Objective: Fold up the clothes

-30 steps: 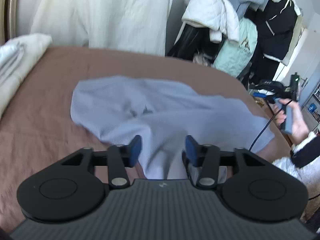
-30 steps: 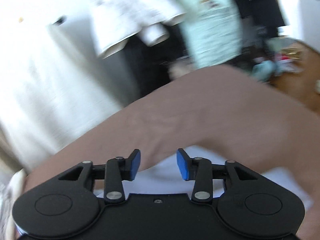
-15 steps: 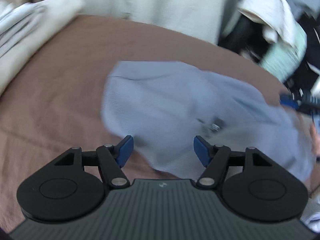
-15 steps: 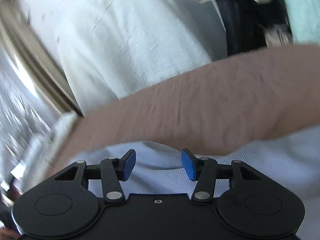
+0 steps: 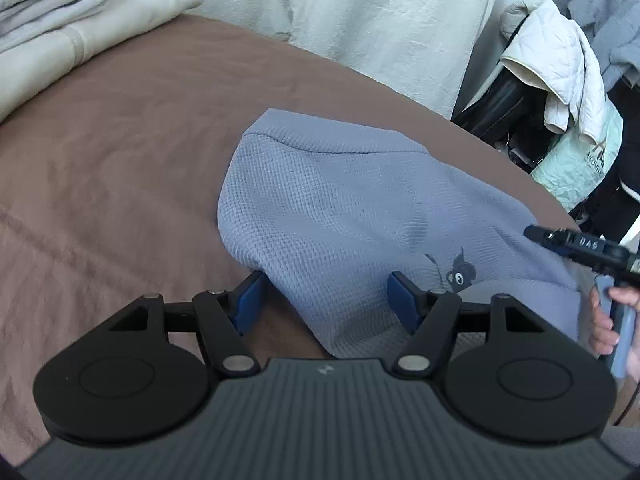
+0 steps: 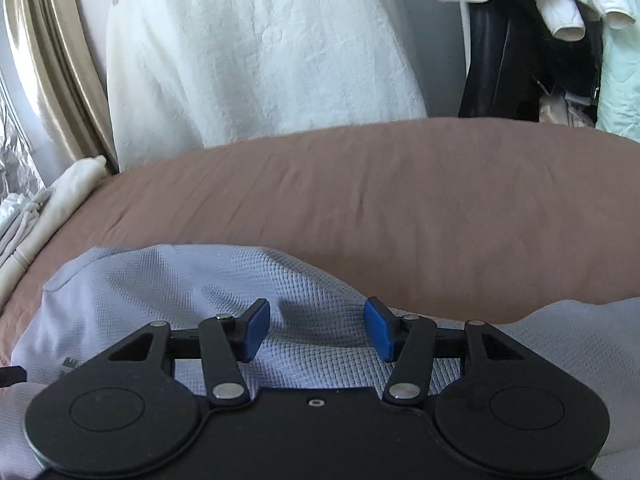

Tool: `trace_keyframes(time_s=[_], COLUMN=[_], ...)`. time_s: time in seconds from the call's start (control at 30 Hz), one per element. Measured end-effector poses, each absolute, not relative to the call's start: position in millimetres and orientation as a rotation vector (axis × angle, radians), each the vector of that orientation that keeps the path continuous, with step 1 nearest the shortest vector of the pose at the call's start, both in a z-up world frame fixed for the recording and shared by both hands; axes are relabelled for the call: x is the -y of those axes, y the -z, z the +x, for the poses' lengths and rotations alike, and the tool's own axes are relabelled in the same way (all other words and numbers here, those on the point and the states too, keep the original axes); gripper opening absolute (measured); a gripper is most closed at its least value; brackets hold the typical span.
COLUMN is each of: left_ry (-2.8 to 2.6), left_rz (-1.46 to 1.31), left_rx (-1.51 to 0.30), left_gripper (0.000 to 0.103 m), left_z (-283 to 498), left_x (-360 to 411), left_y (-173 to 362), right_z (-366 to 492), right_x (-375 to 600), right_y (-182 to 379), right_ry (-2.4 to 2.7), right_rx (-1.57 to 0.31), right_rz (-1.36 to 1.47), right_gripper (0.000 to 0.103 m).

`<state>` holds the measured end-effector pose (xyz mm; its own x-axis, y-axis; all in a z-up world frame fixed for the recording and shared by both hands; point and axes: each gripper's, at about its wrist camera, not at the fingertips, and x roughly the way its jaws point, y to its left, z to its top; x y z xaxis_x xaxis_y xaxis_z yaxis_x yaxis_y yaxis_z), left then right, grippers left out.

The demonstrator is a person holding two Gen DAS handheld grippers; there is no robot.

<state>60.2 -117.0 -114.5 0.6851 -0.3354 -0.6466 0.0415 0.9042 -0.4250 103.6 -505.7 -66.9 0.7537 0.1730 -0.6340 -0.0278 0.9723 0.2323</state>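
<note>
the left tool [image 5: 324, 300] hangs with its blue pads spread wide, a fold of the pale blue waffle-knit garment [image 5: 352, 216] lying between them on the brown bed [image 5: 120, 168] and ungripped. the right tool [image 6: 317, 330] is likewise wide apart just above the same garment [image 6: 168, 280] (its small printed motif faces up, to the right of the left tool), with bare brown bed beyond its pads. folded cream bedding [image 5: 60, 28] lies far ahead-left of the left tool.
</note>
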Motion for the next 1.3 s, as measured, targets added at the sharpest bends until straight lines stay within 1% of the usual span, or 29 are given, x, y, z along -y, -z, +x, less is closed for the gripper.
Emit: trace_keyframes(time_s=[0.17,0.23,0.27,0.3,0.33,0.37,0.4,0.43,0.6,0.7,0.8,0.9,0.93,1.0,1.07,1.13,1.2,1.3], left_ry=[0.230,0.239,0.244,0.245,0.246,0.246,0.245,0.244,0.246,0.240,0.238,0.220,0.201,0.163,0.132,0.109,0.114,0.147], left_rz=[-0.410,-0.423,-0.441,-0.448,-0.454,-0.458,-0.448,-0.441,-0.400,-0.359,-0.337,-0.358,-0.338,-0.299,-0.276,-0.268,-0.319,-0.389], left_rx=[-0.794,-0.795,-0.795,-0.791,-0.787,-0.784,-0.783,-0.781,-0.780,-0.782,-0.785,-0.784,-0.776,-0.759,-0.732,-0.701,-0.693,-0.675], left_gripper=[0.065,0.064,0.064,0.063,0.062,0.060,0.056,0.052,0.043,0.041,0.041,0.041,0.041,0.041,0.041,0.041,0.041,0.041], left_z=[62.0,61.9,60.6,59.7,58.8,57.9,57.2,56.5,56.4,55.9,55.9,55.9,55.5,54.7,53.7,52.6,52.6,51.3], left_x=[114.5,112.8,110.4,109.2,107.9,106.9,107.1,107.2,111.7,116.2,117.7,112.0,111.2,109.6,106.8,102.9,96.0,91.6], left_y=[117.1,118.7,120.2,121.6,123.0,124.0,123.1,121.7,119.4,118.8,117.1,114.9,113.1,109.4,104.8,99.9,99.4,98.5], right_z=[107.1,116.7,122.4,128.0,128.3,123.4,118.7,114.0,64.4,25.8,3.7,-0.5,0.4,2.7,4.2,4.1,2.3,2.2], right_x=[508.2,499.2,494.2,489.1,484.9,482.2,480.1,477.9,475.9,476.9,473.9,462.6,460.0,458.0,457.4,455.3,454.9,463.0], right_y=[69.9,79.7,85.7,91.7,92.6,87.3,81.0,74.6,26.3,5.9,12.2,38.5,47.8,60.6,62.7,58.3,50.2,33.3], right_ry=[-0.132,-0.155,-0.167,-0.179,-0.189,-0.200,-0.216,-0.231,-0.359,-0.532,-0.656,-0.780,-0.818,-0.881,-0.897,-0.914,-0.963,-1.027], right_rx=[-0.704,-0.739,-0.759,-0.779,-0.771,-0.749,-0.742,-0.736,-0.671,-0.694,-0.797,-1.039,-1.103,-1.168,-1.175,-1.159,-1.128,-1.048], right_rz=[0.225,0.156,0.116,0.076,0.055,0.053,0.053,0.053,0.072,0.169,0.233,0.234,0.239,0.261,0.251,0.239,0.244,0.276], right_gripper=[0.058,0.060,0.060,0.058,0.052,0.018,0.011,0.010,0.010,0.010,0.010,0.011,0.014,0.015,0.015,0.017,0.026,0.026])
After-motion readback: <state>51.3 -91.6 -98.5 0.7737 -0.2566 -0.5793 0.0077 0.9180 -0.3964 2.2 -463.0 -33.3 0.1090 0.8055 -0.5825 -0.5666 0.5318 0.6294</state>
